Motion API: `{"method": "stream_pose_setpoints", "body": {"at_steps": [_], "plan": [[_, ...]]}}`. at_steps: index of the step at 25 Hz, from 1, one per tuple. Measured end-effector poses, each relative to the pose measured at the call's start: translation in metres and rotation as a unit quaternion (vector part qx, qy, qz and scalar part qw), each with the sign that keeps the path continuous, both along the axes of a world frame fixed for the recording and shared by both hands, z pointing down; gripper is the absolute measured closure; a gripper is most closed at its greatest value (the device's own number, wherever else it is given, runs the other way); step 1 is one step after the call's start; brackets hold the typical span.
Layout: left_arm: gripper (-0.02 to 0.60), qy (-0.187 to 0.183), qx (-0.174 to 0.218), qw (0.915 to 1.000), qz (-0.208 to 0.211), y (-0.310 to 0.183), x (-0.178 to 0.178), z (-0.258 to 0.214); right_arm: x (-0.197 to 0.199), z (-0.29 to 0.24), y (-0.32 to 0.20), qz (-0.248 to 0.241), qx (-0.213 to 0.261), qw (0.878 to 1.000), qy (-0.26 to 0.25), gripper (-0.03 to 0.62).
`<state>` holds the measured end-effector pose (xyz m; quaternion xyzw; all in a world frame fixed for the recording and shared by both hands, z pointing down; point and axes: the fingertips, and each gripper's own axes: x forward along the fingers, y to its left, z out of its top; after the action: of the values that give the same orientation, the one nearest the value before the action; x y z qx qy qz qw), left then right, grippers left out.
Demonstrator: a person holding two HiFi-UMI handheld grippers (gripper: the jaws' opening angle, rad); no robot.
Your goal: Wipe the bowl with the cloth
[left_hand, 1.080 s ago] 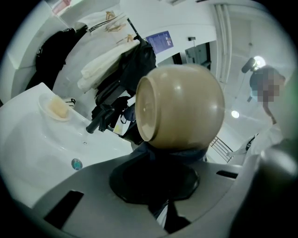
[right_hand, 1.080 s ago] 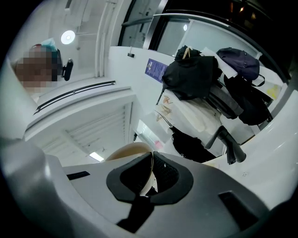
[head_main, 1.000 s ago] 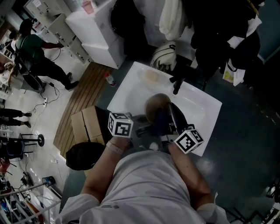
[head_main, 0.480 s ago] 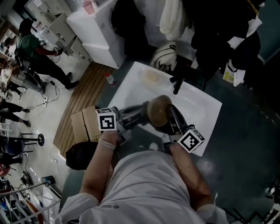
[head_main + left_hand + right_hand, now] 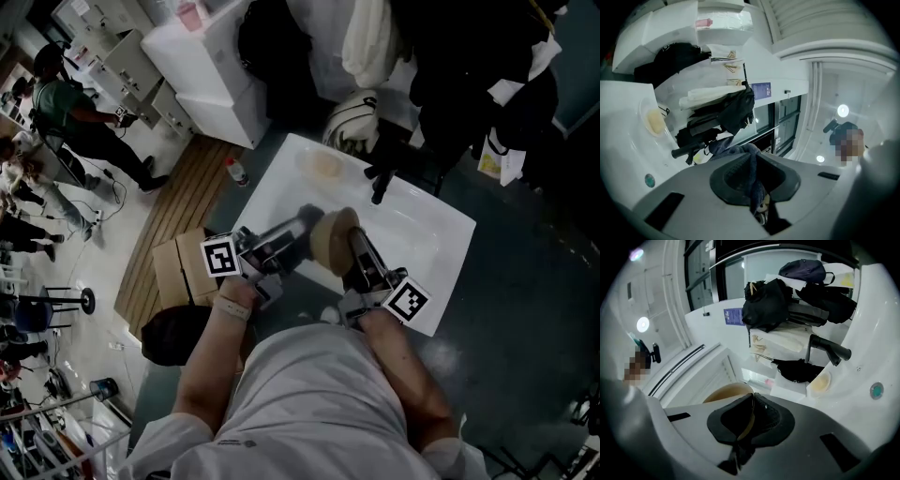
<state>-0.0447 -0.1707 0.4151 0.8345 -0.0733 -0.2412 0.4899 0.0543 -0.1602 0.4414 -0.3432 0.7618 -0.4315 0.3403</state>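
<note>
Head view: the left gripper reaches over the white sink, its tip just beside the bowl. Left gripper view: its fingers are clenched on a dark blue cloth, which bunches out ahead of them. The tan bowl is held on edge above the sink, near its middle, below the black faucet. Right gripper view: the right gripper has its fingers clamped on the bowl's rim.
</note>
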Motion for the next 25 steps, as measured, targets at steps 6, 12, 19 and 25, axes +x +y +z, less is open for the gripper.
{"method": "stream_pose_setpoints", "body": {"at_steps": [6,12,19,25], "plan": [[0.537,0.009,0.002,0.9991,0.042,0.022,0.018,0.005,0.02,0.005,-0.013,0.036,-0.026,0.999,-0.024,0.563],[0.537,0.025,0.026,0.9986,0.039,0.024,0.007,-0.014,0.01,0.023,-0.012,0.011,-0.058,0.997,-0.052,0.562],[0.537,0.046,0.01,0.9989,-0.008,0.0,-0.014,-0.016,-0.017,0.017,-0.003,-0.046,-0.055,0.993,-0.095,0.562],[0.537,0.065,-0.024,0.9975,0.015,0.012,0.002,-0.006,-0.009,0.007,-0.005,-0.031,-0.042,0.991,-0.121,0.563]]}}
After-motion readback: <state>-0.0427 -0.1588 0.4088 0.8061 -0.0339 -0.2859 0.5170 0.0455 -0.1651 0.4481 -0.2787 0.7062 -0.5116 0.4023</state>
